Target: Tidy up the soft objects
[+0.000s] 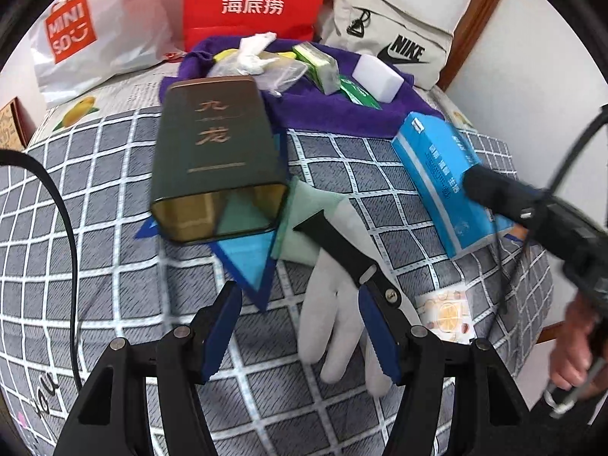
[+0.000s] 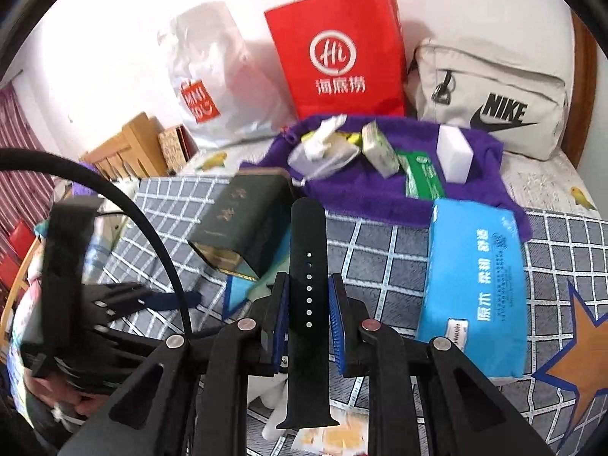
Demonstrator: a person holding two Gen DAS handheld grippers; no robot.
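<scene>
My right gripper [image 2: 308,285] is shut on a black watch strap [image 2: 307,235] with a row of holes, lifted above the bed. In the left wrist view that gripper [image 1: 532,205] comes in from the right in front of a blue tissue pack [image 1: 437,174]. My left gripper [image 1: 300,304] hangs open and empty over a white glove [image 1: 338,326]. A second black strap piece [image 1: 330,243] lies across the glove and a pale green cloth [image 1: 304,224], its near end by my right fingertip. A blue triangular cloth [image 1: 250,266] lies under a dark green tin [image 1: 216,159] that is on its side.
A purple towel [image 1: 342,114] further back carries a white sponge block [image 1: 378,76], green boxes, a mesh pouch and crumpled tissue. Against the wall stand a red paper bag [image 2: 338,64], a white plastic bag [image 2: 205,87] and a beige Nike bag [image 2: 494,98]. A hand [image 1: 573,357] grips the right handle.
</scene>
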